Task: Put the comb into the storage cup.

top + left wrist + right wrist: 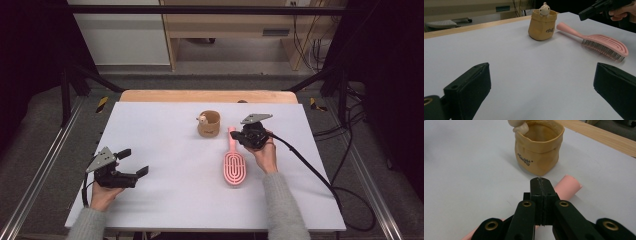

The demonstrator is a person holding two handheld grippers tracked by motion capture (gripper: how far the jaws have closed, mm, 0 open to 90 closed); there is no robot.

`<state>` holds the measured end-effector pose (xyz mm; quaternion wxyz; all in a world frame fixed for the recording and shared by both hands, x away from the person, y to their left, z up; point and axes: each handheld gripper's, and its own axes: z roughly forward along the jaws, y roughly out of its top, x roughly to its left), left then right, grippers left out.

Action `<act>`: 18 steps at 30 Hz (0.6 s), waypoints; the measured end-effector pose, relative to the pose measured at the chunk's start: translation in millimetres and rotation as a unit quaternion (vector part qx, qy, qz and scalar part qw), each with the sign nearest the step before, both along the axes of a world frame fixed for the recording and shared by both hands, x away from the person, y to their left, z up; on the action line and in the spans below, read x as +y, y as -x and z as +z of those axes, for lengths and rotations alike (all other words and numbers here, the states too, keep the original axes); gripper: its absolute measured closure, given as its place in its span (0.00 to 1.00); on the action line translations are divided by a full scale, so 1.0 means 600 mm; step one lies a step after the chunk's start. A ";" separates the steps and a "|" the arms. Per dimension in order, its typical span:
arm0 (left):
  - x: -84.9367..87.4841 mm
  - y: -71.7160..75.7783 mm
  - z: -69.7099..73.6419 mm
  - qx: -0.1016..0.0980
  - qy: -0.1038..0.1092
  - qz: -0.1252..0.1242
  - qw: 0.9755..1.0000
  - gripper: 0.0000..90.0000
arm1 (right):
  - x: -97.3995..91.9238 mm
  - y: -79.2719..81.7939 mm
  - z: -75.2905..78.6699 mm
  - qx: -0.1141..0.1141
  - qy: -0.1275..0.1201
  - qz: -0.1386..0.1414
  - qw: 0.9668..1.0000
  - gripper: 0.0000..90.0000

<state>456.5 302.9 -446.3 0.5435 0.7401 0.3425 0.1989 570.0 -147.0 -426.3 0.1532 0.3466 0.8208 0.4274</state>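
Two grippers, a pink brush and a little tan pot on a white worktop [165,200]

The worktop is the biggest thing here. On it, at about 3 o'clock from the middle, lies the pink brush [234,167] with its bristles facing down, its handle pointing to 12 o'clock. The right gripper [239,135] sits over that handle, and its fingers [541,187] are pressed tight together just above the handle, with nothing between them. The left gripper [134,161] rests at 8 o'clock, well apart from the brush, with its fingers [469,87] wide apart and nothing between them. The tan pot [209,123] stands at 12 o'clock, near the handle's tip, with a tiny white animal [202,119] on its rim.
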 end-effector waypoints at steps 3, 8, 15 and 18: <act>0.000 0.000 0.000 0.000 0.000 0.000 1.000 0.01 | 0.002 -0.002 -0.002 -0.003 0.003 -0.001 1.000 1.00; 0.000 0.000 -0.001 0.000 -0.001 0.000 1.000 0.01 | 0.012 -0.009 -0.009 0.002 0.009 -0.001 1.000 1.00; 0.000 0.000 -0.001 0.000 -0.002 0.000 1.000 0.01 | 0.023 -0.017 -0.019 0.003 0.027 0.001 1.000 1.00; 0.000 0.000 -0.001 0.000 -0.001 0.000 1.000 0.01 | 0.027 -0.021 -0.025 0.007 0.027 0.002 1.000 1.00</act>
